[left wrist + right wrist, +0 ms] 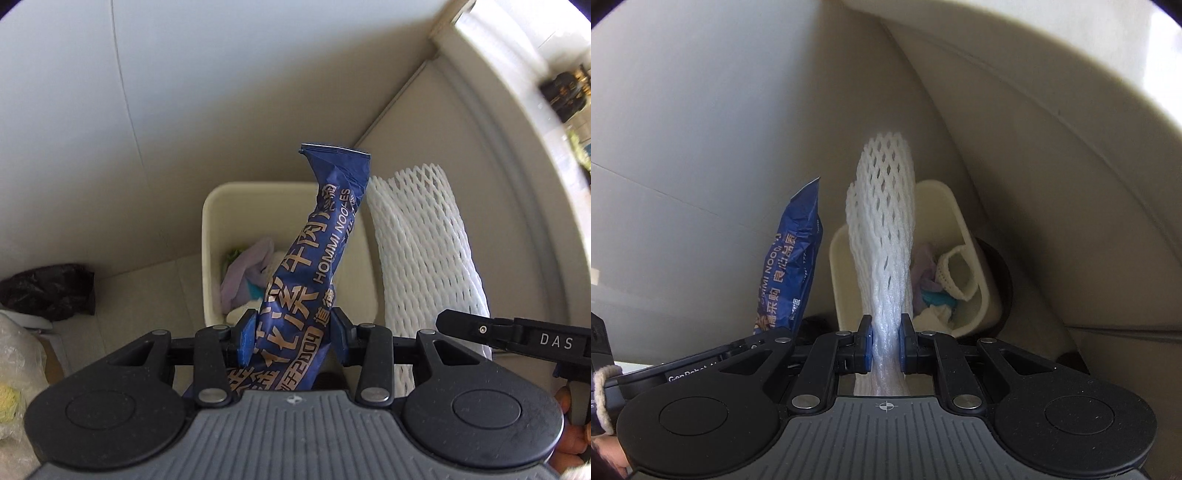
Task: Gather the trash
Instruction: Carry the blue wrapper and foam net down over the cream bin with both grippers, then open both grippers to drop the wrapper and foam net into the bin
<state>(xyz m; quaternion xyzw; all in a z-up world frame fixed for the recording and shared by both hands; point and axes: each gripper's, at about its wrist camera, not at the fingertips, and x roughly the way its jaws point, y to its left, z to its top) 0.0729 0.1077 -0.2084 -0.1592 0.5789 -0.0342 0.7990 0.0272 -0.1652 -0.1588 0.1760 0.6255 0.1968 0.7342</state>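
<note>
1. The left hand-held gripper (293, 336) has its blue pads pressed on a blue noodle wrapper (317, 254). The jaws stand partly apart, as wide as the crumpled wrapper.
2. The long axis of the wrapper runs straight away from this gripper, and its sealed end points forward, above the cream trash bin (216, 236) on the floor.
3. The right hand-held gripper (885, 345) is nearly closed, and it pinches a white foam net sleeve (882, 236) flat between its pads.
4. The sleeve also points forward along the fingers, with its open end far from the gripper, over the same trash bin (964, 229).
5. The lower ends of both things are hidden behind the gripper bodies.
6. In the bin lie some pale purple, teal and white scraps; what they are is hard to make out.
7. Only the left view shows a black bag (50, 291) on the floor, at the left of the bin.
8. Only the right view shows a second white net piece (956, 271) inside the bin.
</note>
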